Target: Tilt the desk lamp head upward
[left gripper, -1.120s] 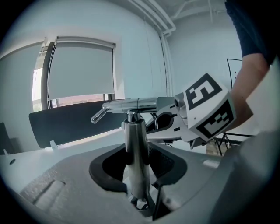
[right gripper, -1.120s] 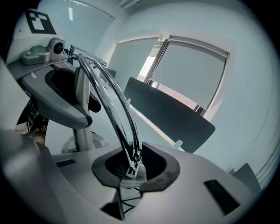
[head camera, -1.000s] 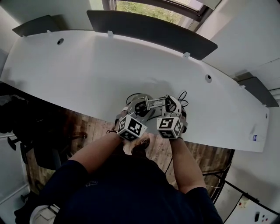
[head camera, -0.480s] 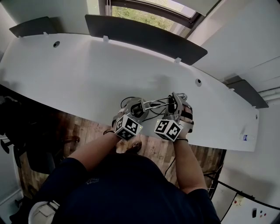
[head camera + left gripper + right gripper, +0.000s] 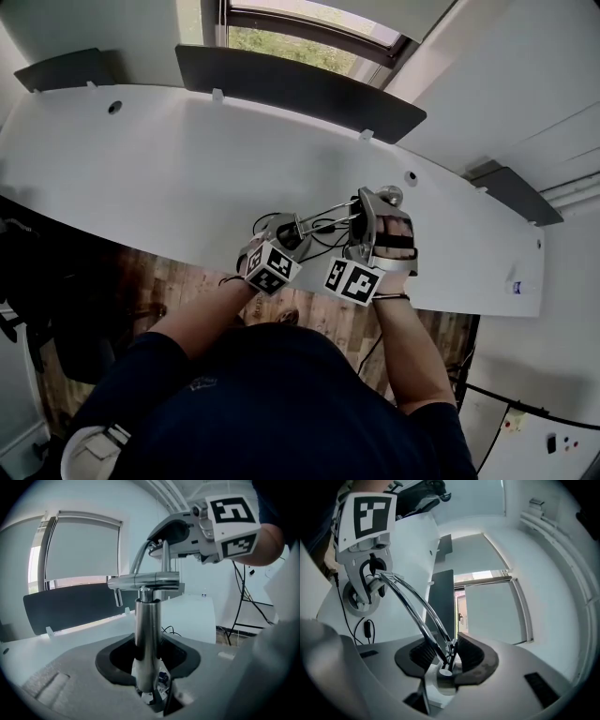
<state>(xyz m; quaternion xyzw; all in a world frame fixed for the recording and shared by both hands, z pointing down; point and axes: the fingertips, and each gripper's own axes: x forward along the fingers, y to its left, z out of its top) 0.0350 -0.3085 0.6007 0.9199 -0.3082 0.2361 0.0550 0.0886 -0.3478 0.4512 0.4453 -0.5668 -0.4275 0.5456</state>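
The desk lamp (image 5: 328,217) is made of shiny silver metal. It has a thick round post (image 5: 147,625), a short cross piece (image 5: 143,581) on top of the post, and two thin bent rods (image 5: 412,606) that run on from there. At the bottom is a round base (image 5: 351,603).

The lamp sits on the white bench (image 5: 169,159), close to the bench's near edge and a bit to the right of the bench's middle. A dark panel (image 5: 300,89) stands along the bench's far edge.

The post stands straight up from the bench. The cross piece lies flat across its top. The rods climb up and away from the post in a long curve, side by side. In the head view they run along the near edge of the bench, toward its right end.

The left gripper (image 5: 147,665) is clamped on the post, low down, with a dark pad on each side of it. The post is wide, so the jaws stand far apart.

The right gripper (image 5: 445,660) is up at the far end of the rods. Its jaws have just been opening. The rod ends and a small pale round part sit between the pads, but the pads do not squeeze them.
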